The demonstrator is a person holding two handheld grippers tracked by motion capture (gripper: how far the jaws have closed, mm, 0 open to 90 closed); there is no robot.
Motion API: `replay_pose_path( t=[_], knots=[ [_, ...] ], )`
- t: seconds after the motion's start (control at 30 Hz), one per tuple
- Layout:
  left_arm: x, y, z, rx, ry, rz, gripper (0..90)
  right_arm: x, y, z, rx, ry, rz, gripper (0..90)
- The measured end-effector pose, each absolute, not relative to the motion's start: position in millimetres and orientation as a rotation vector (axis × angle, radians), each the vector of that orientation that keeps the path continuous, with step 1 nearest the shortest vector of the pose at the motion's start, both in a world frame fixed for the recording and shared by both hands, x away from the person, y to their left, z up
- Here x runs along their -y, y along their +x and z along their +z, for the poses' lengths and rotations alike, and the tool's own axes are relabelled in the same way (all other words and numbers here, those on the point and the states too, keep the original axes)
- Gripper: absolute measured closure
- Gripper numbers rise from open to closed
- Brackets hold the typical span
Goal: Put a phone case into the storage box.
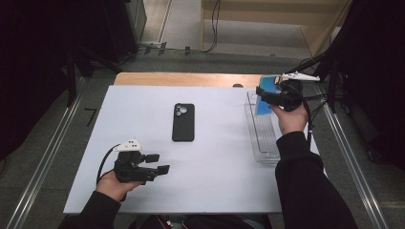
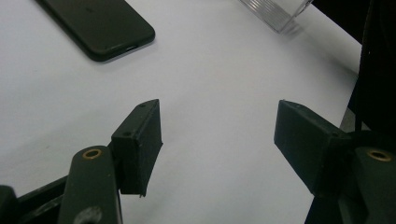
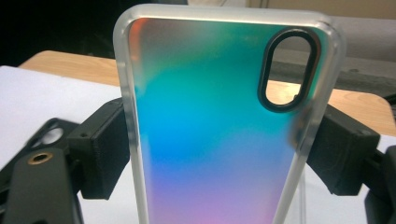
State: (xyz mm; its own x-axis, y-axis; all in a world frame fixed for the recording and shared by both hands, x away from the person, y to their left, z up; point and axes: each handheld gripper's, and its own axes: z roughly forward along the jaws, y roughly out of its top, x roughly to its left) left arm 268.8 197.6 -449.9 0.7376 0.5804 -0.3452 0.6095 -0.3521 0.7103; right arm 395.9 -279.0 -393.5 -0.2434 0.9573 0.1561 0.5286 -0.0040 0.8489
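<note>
A black phone (image 1: 183, 122) lies face down, camera at the far end, in the middle of the white table (image 1: 143, 105). My left gripper (image 1: 157, 163) hovers open over the near left part of the table, nothing between its jaws; in the left gripper view (image 2: 219, 135) the phone (image 2: 98, 25) lies ahead to the left. At the far right, my right gripper (image 1: 264, 95) is shut on an iridescent phone case (image 1: 262, 109), held up over the clear tray (image 1: 265, 143). In the right gripper view both pads (image 3: 105, 154) press the frosted sides of the case (image 3: 210, 130), whose oval camera cutout is at the top.
The clear plastic tray runs along the table's right edge, and its corner (image 2: 275, 11) appears in the left gripper view. A wooden tabletop strip (image 1: 186, 79) borders the far side of the white table. Dark stands and cables sit on the floor at both sides.
</note>
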Motion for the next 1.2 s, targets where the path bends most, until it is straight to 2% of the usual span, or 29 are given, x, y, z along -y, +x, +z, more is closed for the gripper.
replay_pose_path(
  t=[0.63,1.2],
  knots=[
    [-194.9,267.9,-449.7,-0.881,2.054,-0.034,32.6,282.1,442.5,-420.7,-1.755,1.622,1.072,14.4],
    [-193.4,269.1,-451.4,-0.88,2.051,-0.047,32.6,276.3,465.0,-447.4,-1.736,1.685,1.008,13.5]
  ],
)
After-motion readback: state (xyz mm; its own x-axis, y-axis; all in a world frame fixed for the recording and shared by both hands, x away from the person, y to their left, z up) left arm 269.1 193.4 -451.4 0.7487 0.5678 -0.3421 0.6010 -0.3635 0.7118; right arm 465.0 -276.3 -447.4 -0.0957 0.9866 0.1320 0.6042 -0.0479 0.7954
